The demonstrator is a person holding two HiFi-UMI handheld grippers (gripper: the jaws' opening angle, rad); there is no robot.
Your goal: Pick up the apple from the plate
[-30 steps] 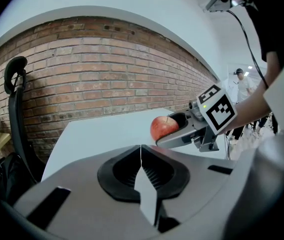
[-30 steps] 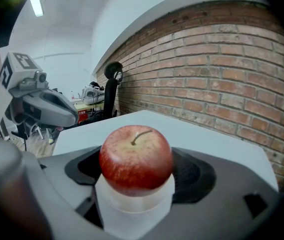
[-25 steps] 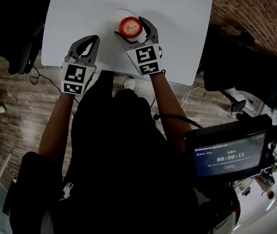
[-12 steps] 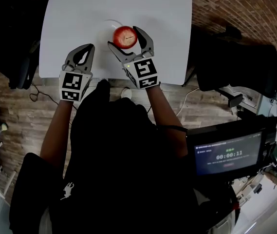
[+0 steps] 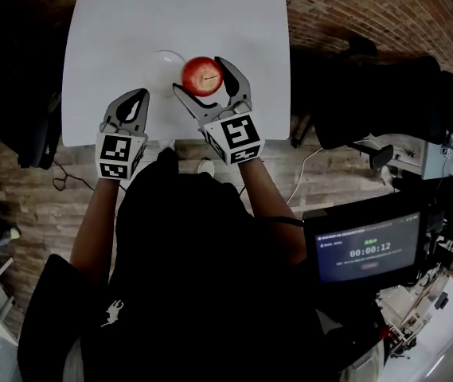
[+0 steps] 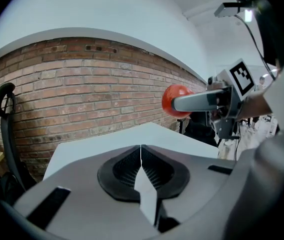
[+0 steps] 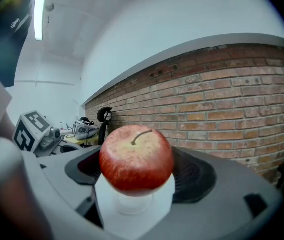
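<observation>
A red apple (image 5: 202, 76) is clamped between the jaws of my right gripper (image 5: 201, 75), which is shut on it and holds it above the table. The small white plate (image 5: 163, 62) lies bare just left of the apple. In the right gripper view the apple (image 7: 136, 157) fills the space between the jaws, stem up. My left gripper (image 5: 134, 97) rests near the table's front edge, left of the plate, shut with nothing in it; its jaws (image 6: 141, 160) meet. From the left gripper view the apple (image 6: 173, 97) shows up in the air at the right.
The white table (image 5: 170, 14) stands on a brick-patterned floor. A dark chair (image 5: 385, 102) is to the right of it and a black object (image 5: 19, 110) to the left. A screen (image 5: 369, 253) with a timer sits at lower right.
The right gripper has lifted the apple off the plate and a little to the right, which uncovers the plate. The left gripper stays shut beside it.
</observation>
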